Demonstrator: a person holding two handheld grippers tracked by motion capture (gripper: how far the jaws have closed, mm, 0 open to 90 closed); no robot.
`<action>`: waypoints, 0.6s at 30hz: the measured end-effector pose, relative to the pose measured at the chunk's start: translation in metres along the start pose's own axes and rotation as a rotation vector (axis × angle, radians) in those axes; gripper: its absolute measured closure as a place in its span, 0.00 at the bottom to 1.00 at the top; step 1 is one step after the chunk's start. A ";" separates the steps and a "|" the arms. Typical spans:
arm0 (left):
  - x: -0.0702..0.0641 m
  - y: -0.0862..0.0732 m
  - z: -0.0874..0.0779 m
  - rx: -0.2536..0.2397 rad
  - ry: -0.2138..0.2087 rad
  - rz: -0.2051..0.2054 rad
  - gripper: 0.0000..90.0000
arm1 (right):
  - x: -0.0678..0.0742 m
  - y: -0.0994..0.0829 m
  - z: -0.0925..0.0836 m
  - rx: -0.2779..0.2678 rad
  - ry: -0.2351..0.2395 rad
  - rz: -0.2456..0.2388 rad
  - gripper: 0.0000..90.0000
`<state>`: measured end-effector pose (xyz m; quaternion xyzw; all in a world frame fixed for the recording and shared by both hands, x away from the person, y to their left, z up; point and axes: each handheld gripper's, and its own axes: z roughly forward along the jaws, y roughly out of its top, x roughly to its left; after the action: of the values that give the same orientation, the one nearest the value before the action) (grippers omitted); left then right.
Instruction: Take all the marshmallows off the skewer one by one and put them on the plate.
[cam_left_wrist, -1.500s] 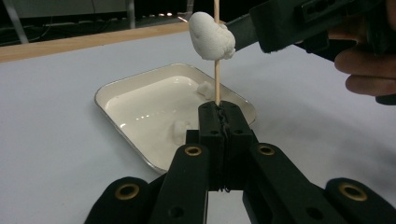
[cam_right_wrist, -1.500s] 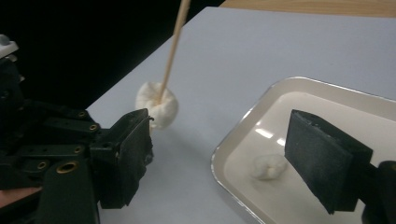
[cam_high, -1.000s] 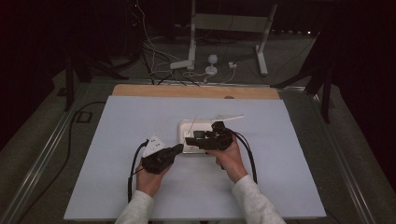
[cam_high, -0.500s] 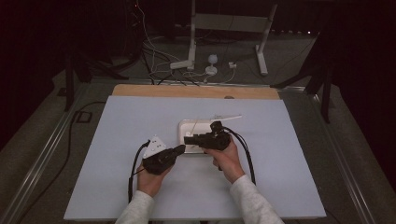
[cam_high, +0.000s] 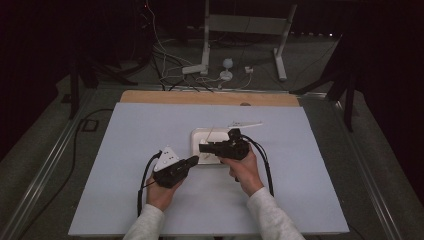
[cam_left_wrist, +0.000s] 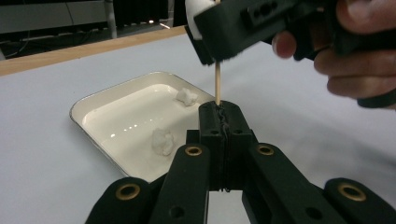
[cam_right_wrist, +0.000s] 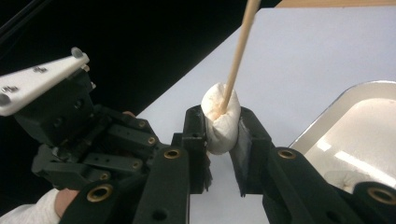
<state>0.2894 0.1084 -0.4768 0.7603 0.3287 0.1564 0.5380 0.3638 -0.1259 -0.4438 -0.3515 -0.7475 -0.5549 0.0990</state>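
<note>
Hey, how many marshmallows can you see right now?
3. One marshmallow is squeezed in the right claw, pierced by the skewer. Two loose ones lie in the tray: one near its front, one toward its far side. More could be hidden.

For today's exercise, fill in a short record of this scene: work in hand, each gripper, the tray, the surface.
work in hand: threading a marshmallow onto a wooden skewer
left gripper: shut on the skewer, held upright
right gripper: jaws have just been closing, shut on the marshmallow, skewer through it
tray: white, two marshmallow pieces inside
surface: pale table
</note>
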 end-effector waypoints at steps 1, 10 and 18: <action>0.000 0.000 0.000 -0.001 -0.002 0.000 1.00 | 0.001 0.001 -0.001 -0.001 -0.001 -0.003 0.86; -0.001 0.000 -0.001 0.012 0.023 0.040 1.00 | 0.002 0.005 -0.006 -0.016 -0.002 0.004 0.86; 0.001 -0.009 0.004 0.092 0.072 0.076 1.00 | -0.008 0.021 -0.044 -0.202 -0.004 0.075 0.88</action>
<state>0.2898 0.1078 -0.4867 0.7900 0.3256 0.1886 0.4840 0.3726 -0.1656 -0.4159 -0.3884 -0.6741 -0.6228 0.0823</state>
